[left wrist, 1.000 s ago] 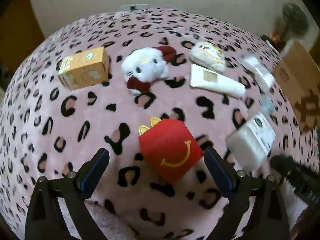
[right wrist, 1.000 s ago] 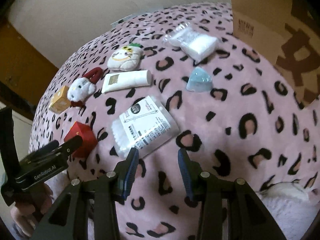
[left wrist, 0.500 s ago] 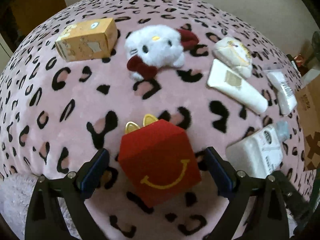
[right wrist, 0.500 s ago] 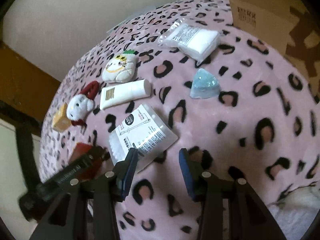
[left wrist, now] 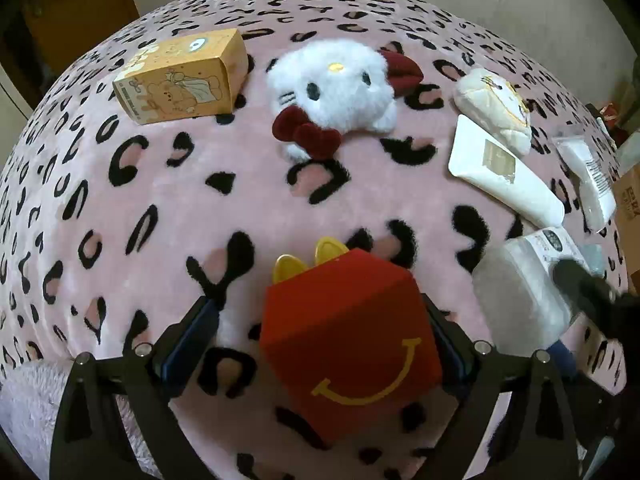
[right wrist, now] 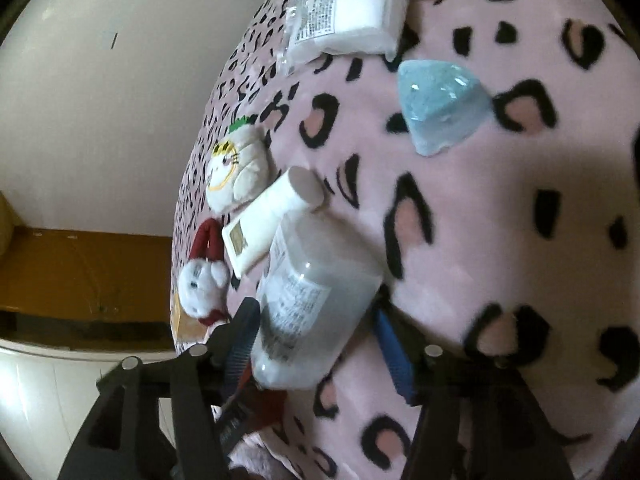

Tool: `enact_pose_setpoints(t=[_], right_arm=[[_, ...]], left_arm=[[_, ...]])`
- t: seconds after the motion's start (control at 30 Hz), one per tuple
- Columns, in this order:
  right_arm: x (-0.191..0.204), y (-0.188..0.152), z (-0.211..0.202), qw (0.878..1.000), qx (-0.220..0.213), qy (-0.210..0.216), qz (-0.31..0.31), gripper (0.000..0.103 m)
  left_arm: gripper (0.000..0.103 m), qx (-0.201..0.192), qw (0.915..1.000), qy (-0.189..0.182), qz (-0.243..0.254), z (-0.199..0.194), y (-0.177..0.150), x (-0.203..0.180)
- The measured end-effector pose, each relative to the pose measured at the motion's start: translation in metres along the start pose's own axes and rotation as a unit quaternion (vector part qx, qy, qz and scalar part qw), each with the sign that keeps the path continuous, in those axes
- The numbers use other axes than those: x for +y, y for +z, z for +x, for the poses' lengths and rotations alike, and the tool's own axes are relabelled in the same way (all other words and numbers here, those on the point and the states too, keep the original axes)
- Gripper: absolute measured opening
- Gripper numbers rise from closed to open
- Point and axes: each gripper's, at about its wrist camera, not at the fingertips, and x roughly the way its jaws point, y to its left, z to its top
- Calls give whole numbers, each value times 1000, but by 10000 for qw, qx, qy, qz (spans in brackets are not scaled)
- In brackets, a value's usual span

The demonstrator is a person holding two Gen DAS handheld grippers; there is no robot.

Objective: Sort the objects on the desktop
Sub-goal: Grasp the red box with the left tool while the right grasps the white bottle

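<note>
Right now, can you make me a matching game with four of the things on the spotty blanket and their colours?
Things:
1. smiley box
2. cat plush
3. carton with bear drawing
4. triangular packet

Colours:
A. light blue
B. white with dark red bows
C. red
D. yellow-orange

Pairs: 1-C, 2-B, 3-D, 4-A

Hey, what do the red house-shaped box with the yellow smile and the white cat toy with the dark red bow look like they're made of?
The red house-shaped box looks like matte printed cardboard: flat faces, crisp folded edges, though plastic isn't ruled out. The white cat toy looks like plush fabric: fuzzy pile, soft outline, velvety bow.
</note>
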Motion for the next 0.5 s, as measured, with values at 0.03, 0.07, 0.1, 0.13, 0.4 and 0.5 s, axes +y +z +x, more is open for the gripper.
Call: enact_pose_setpoints(t=[0.03, 0.07, 0.1, 0.13, 0.4, 0.5], right_arm=[[2, 1, 3, 10000, -33, -1, -15, 61], [6, 2, 8, 9999, -57, -28, -90, 62], [7, 2, 10, 9999, -76, -17, -124, 62], [8, 2, 12, 9998, -120, 60, -137, 62], [8, -4, 7, 9990, -45, 430, -86, 48], [17, -9, 0, 9986, -116, 422, -304, 45]], left_arm=[[97, -5, 10000, 4, -13, 1, 0, 0], [96, -11, 10000, -4, -46, 2, 1, 0], [96, -24, 10000, -10, -77, 2, 0, 1], [93, -35, 9999, -16, -96, 2, -1, 2], [57, -159, 9998, -113, -100, -4, -5, 3], [57, -161, 9996, -216, -124, -7, -6, 5]])
